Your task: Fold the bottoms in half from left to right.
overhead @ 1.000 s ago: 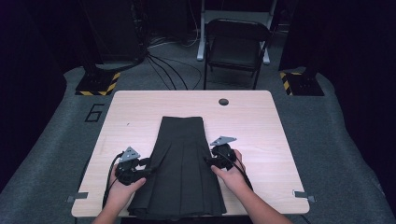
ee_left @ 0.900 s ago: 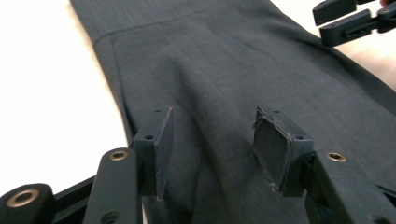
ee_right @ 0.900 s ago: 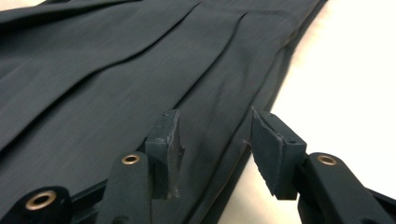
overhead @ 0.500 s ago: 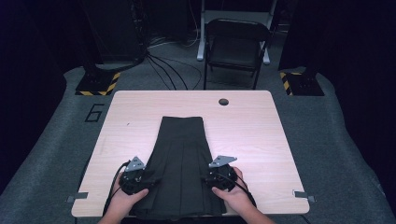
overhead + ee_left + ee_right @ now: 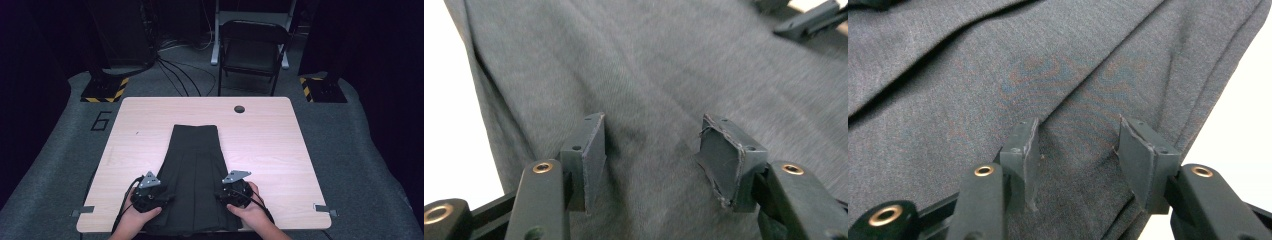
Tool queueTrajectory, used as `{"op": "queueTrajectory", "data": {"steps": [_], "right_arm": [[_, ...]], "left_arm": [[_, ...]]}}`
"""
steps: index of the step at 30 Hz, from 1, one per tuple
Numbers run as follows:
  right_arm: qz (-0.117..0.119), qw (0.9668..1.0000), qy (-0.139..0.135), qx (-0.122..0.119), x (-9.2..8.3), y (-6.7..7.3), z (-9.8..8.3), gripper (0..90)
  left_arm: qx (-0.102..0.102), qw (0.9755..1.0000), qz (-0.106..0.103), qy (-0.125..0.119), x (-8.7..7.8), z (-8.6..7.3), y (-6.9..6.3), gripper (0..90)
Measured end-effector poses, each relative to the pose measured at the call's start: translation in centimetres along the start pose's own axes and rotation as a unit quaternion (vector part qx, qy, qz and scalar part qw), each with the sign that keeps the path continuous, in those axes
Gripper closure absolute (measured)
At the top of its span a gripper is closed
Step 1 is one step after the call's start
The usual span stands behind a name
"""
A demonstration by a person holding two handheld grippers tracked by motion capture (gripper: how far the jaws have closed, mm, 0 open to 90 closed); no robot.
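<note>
Two grippers were held over dark pleated skirt (image 5: 192, 175), laid flat lengthwise on wooden table (image 5: 280, 150), hem toward person. Left gripper (image 5: 651, 147) and right gripper (image 5: 1078, 150) were seen with jaws parted, nothing pinched, poised at hem-end side edges. No fold was judged made; grasping and folding seemingly remained.

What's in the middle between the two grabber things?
In the high view, only the dark pleated skirt lies between the left gripper and the right gripper.
</note>
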State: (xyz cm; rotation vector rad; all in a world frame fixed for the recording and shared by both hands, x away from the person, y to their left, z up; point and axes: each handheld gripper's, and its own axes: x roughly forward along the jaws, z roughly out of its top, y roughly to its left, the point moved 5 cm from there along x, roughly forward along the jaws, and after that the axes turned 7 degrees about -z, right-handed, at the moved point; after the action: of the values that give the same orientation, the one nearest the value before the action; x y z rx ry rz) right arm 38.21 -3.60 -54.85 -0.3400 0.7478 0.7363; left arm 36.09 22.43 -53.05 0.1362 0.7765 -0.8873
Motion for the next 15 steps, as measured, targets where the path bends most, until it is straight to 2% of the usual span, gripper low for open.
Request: {"op": "queueTrajectory", "data": {"steps": [3,7,11,15], "right_arm": [[-0.002,1.0,0.003,0.003,0.1,0.0,0.0,50.4],[-0.007,0.9999,0.005,-0.007,0.0,0.1,0.0,50.3],[-0.004,1.0,0.005,-0.006,0.0,0.0,-0.1,50.3],[-0.007,1.0,0.002,-0.004,0.0,0.1,-0.2,50.3]], "left_arm": [[0.003,0.9999,0.001,-0.011,-0.3,0.8,0.1,43.8],[0.003,0.9997,0.007,-0.021,-0.5,1.9,0.5,43.6],[0.001,0.9995,0.01,-0.03,-0.5,3.0,1.4,43.6],[-0.01,0.9992,0.011,-0.038,-0.3,4.3,2.8,43.6]]}}
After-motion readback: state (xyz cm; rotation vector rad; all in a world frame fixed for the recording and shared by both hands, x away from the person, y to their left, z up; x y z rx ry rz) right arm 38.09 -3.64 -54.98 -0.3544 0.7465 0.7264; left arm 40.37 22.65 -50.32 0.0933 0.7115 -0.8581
